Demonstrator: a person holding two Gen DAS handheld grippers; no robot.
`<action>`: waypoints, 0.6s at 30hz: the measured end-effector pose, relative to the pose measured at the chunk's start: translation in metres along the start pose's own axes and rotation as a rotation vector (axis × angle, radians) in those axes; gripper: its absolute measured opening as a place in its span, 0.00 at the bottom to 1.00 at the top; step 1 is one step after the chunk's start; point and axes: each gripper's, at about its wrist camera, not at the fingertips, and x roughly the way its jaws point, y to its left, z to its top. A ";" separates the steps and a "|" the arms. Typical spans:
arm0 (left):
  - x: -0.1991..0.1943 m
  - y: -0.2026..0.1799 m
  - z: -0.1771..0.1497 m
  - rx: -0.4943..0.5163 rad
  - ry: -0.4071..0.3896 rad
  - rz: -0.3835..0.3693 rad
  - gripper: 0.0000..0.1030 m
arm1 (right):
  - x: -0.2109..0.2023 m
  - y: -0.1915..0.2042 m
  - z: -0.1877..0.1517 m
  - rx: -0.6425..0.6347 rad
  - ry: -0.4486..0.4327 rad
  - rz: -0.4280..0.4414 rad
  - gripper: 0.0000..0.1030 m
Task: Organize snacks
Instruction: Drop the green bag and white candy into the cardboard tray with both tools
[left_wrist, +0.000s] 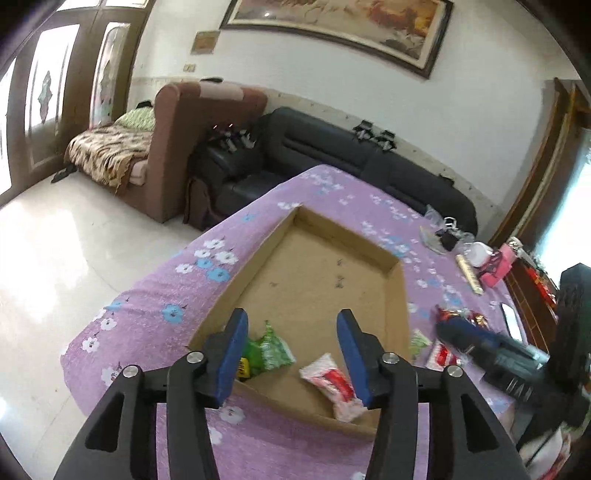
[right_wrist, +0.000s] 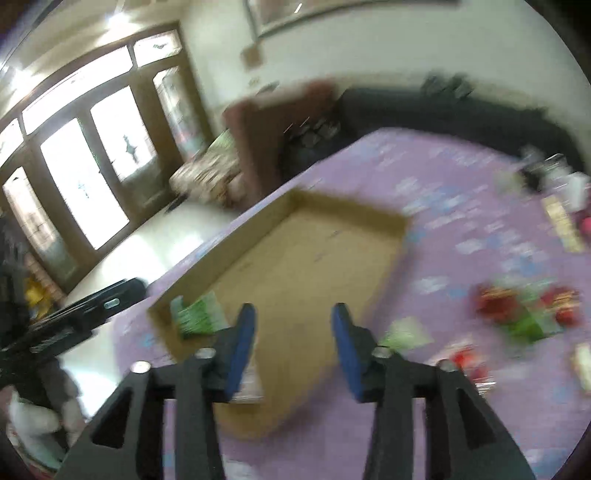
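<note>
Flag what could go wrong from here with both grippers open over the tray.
1. The shallow brown cardboard tray has low walls; the green snack packet and the white-and-red snack packet lie near its front edge, so a dragged finger could flick them out.
2. The left gripper and right gripper work close together and might collide.
3. The right wrist view is blurred, so the loose red snacks may be mis-aimed.

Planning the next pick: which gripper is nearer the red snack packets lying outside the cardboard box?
Right. The right gripper is beside the red snack packets; the left gripper is over the cardboard box.
</note>
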 end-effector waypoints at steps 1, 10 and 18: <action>-0.004 -0.007 -0.001 0.017 -0.009 -0.008 0.54 | -0.017 -0.019 -0.002 0.018 -0.060 -0.041 0.65; 0.007 -0.060 -0.015 0.116 0.024 -0.086 0.57 | -0.025 -0.148 -0.048 0.259 0.120 -0.125 0.56; 0.011 -0.096 -0.026 0.214 0.058 -0.116 0.57 | 0.002 -0.128 -0.066 0.295 0.179 -0.097 0.56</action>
